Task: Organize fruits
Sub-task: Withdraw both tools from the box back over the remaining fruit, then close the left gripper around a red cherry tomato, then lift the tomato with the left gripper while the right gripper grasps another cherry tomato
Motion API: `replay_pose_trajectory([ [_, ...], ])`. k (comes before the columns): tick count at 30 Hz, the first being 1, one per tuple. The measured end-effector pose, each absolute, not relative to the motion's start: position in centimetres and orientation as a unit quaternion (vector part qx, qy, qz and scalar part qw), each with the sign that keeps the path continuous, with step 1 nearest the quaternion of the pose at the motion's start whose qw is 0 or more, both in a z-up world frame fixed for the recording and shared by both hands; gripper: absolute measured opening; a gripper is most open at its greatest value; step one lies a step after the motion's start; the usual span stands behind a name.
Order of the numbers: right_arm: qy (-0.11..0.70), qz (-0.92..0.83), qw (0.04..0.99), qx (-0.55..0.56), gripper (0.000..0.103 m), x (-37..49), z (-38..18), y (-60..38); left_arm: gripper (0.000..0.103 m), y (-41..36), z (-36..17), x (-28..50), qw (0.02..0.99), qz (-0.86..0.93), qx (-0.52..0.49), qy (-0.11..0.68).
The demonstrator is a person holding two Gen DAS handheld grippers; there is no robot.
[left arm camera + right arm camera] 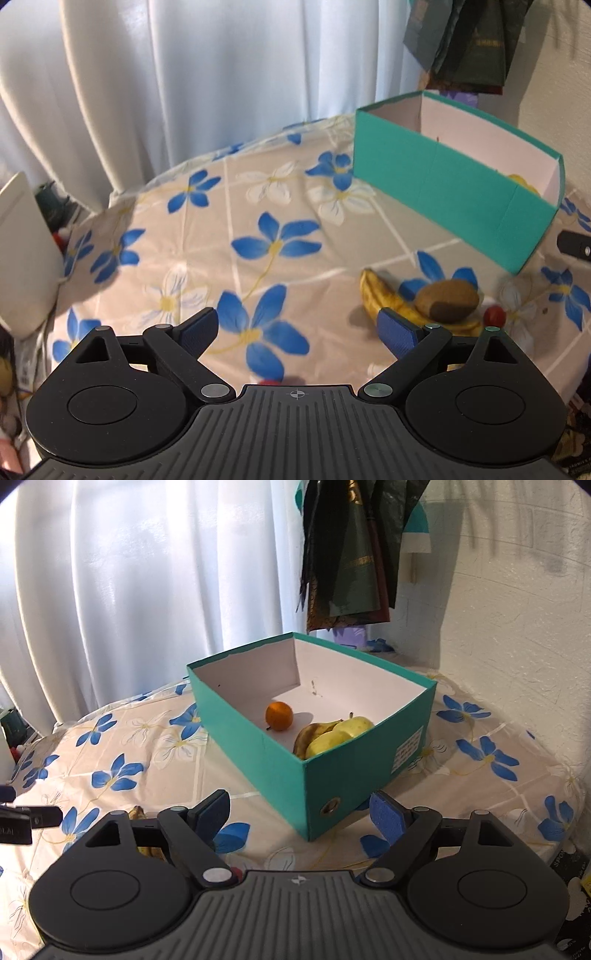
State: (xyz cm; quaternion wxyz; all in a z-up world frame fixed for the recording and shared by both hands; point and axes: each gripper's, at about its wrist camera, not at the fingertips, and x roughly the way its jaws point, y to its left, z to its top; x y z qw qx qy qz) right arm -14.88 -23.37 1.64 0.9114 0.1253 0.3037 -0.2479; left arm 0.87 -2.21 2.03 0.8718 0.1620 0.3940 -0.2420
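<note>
Hovering over the flowered tablecloth (236,206): left gripper (297,332), jaws spread wide, blue pads clear of everything, nothing between them

Lying on the cloth at 3 o'clock of that gripper: spotted banana (380,299), brown kiwi-like fruit (448,299) resting on it, small red fruit (495,315) just beside; another red fruit (271,382) half hidden at 6 o'clock under the gripper body

Standing at 1 o'clock: teal box (443,184), upright, top uncovered

Facing that same teal box (332,775) from the other side: right gripper (299,812), jaws also wide, empty, box corner just beyond the gap, no contact

Sitting inside the box: orange (279,715) alone at 11 o'clock, browned banana (312,734) and two yellow-green fruits (343,734) crowded at the near wall

White curtain (147,590) behind
</note>
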Motion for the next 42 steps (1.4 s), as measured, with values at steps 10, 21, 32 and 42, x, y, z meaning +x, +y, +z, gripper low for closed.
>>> replay_pose_trajectory([
  [10, 0.317, -0.198, 0.922, 0.102, 0.084, -13.1, 1.7, -19.5, 0.088, 0.5, -0.5, -1.1, 0.872, -0.245, 0.163, 0.391],
  [21, 0.348, -0.206, 0.909, 0.096, 0.084, -12.7, 0.5, -18.8, 0.070, 0.8, -4.1, 1.0, 0.859, -0.235, 0.148, 0.431],
  [32, 0.353, -0.207, 0.907, 0.098, 0.084, -12.0, 0.2, -19.0, 0.047, 0.5, -4.6, 1.6, 0.847, -0.240, 0.142, 0.452],
  [42, 0.355, -0.201, 0.908, 0.093, 0.084, -11.8, 0.1, -18.7, 0.031, 1.1, -4.8, 2.0, 0.842, -0.235, 0.120, 0.470],
])
